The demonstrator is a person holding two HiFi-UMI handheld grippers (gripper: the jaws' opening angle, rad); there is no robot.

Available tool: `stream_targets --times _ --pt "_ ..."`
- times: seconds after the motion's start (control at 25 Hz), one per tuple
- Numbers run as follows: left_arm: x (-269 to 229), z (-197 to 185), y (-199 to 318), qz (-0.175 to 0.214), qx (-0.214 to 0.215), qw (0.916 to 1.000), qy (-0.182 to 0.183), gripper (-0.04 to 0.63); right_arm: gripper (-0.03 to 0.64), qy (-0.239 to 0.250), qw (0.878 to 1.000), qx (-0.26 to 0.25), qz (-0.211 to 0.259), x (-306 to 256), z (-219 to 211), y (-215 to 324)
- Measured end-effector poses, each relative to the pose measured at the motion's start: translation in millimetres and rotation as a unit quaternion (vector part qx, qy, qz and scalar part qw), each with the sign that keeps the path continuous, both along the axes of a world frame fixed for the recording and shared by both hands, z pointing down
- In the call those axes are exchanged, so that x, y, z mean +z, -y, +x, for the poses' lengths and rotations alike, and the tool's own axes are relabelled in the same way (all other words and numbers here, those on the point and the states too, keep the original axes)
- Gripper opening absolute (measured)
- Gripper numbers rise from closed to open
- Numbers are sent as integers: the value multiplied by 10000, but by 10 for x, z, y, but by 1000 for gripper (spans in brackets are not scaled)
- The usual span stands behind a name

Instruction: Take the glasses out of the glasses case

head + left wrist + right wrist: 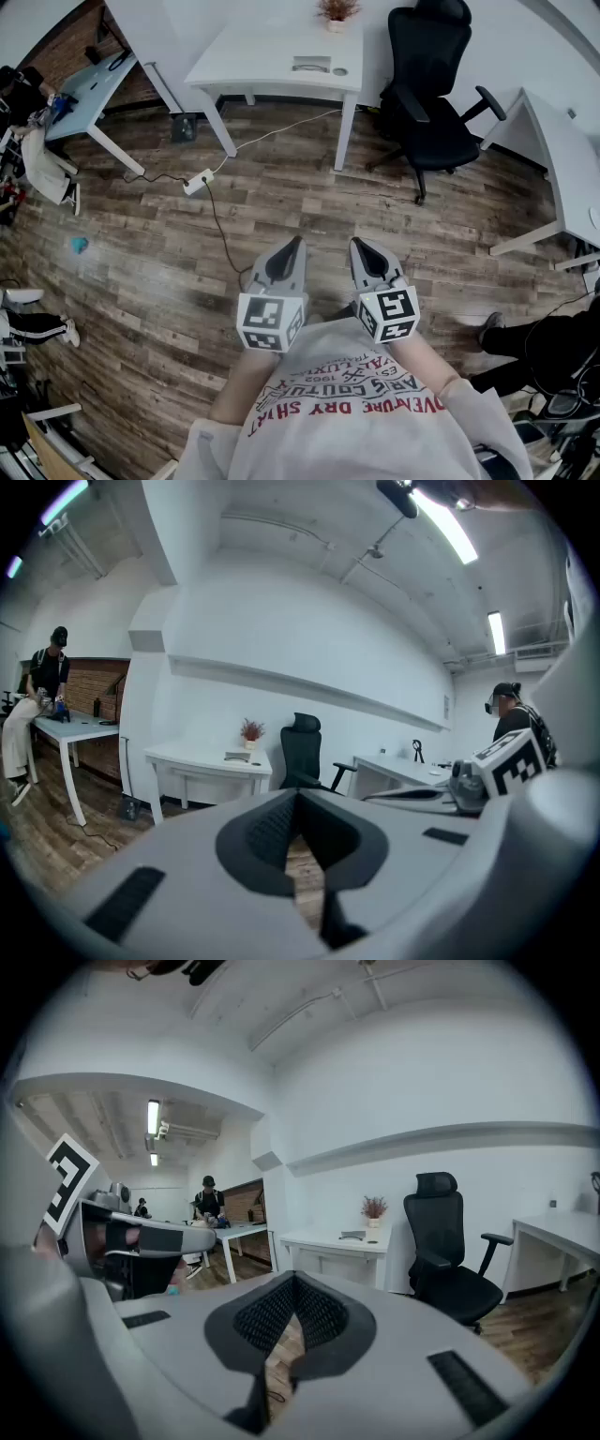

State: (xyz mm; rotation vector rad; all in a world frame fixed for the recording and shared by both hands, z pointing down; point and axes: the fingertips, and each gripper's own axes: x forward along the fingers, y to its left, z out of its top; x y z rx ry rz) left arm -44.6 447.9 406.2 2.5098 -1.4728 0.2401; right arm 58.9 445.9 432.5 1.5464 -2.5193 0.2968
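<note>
Both grippers are held close to the person's chest above the wooden floor, side by side and pointing ahead. My left gripper (294,247) (298,797) is shut with nothing between its jaws. My right gripper (360,246) (294,1283) is shut too, and empty. Far ahead stands a white table (272,47) (202,758) (323,1241). A flat grey object (311,65) (237,756) (353,1235) lies on it, possibly the glasses case, too small to tell. No glasses show in any view.
A potted plant (337,11) and a small round thing (339,71) share that table. A black office chair (431,103) stands to its right, another white desk (562,169) further right. A power strip and cable (199,181) lie on the floor. People stand at both sides.
</note>
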Motion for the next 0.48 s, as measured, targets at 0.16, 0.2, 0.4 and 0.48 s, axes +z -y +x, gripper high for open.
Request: stream_targets --times 0.16,0.2,0.4,0.48 --pt "-32 13 26 0 17 10000 -52 8 12 -55 10000 33 -41 -7 16 45" --pt "-34 10 37 9 15 10000 -60 8 12 -61 10000 42 -41 -6 17 59" --pt "8 -12 97 -35 5 9999 -131 8 12 -178 9998 35 -10 30 5 82" --pt "20 -37 131 -74 -14 9999 -155 8 12 -376 9993 7 77 43 -29 100"
